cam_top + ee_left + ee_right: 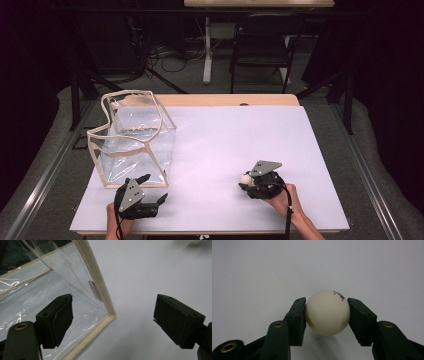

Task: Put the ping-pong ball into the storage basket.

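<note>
ball between the fingers, right of the bag.

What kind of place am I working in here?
Likely a lab or recording studio: a white-covered table ringed by black curtains, floor cables, a folding chair behind.

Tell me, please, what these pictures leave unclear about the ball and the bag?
- Ball: red print too small to read, right gripper view; its underside is hidden, so lifted or resting is unclear.
- Bag: cut off by the frame edges, left gripper view.
- Bag contents: glare on clear walls, high view.
</note>
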`<action>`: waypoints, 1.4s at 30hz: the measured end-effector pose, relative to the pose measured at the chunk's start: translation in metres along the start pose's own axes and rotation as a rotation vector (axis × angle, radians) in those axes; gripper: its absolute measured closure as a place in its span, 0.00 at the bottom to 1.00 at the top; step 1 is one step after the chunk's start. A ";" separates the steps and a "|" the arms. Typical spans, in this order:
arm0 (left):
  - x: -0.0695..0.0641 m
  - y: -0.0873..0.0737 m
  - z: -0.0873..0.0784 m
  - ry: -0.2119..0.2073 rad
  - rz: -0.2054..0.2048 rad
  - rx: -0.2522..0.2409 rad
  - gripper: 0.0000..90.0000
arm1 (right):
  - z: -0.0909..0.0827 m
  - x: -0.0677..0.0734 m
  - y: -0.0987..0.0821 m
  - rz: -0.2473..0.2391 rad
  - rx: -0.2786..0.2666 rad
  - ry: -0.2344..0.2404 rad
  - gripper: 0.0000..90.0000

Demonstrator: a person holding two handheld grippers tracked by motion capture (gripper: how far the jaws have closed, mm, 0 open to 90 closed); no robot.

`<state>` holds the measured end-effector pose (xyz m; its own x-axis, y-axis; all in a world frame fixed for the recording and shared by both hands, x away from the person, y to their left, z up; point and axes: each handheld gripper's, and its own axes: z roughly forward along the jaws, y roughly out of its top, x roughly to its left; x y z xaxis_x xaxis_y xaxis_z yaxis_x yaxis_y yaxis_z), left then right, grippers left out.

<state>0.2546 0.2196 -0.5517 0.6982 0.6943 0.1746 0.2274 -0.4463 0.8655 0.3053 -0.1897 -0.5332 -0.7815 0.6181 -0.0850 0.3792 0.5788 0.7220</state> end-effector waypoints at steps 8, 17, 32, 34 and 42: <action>0.000 0.001 0.001 -0.002 -0.005 -0.009 0.18 | -0.007 -0.002 0.004 0.001 -0.038 -0.019 0.56; -0.001 0.000 0.000 0.002 -0.002 -0.004 0.18 | -0.013 -0.002 0.009 -0.005 -0.073 -0.032 0.56; -0.002 0.001 0.002 -0.002 -0.005 -0.004 0.18 | -0.020 -0.002 0.022 -0.023 -0.124 -0.046 0.56; -0.002 0.001 0.002 -0.002 -0.001 -0.001 0.18 | -0.021 -0.003 0.023 -0.021 -0.128 -0.046 0.56; -0.001 0.000 0.001 0.000 -0.006 -0.003 0.18 | -0.023 -0.005 0.028 -0.027 -0.144 -0.057 0.56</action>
<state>0.2549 0.2180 -0.5523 0.6967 0.6971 0.1692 0.2296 -0.4402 0.8680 0.3086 -0.1891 -0.4966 -0.7596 0.6349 -0.1412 0.2808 0.5159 0.8093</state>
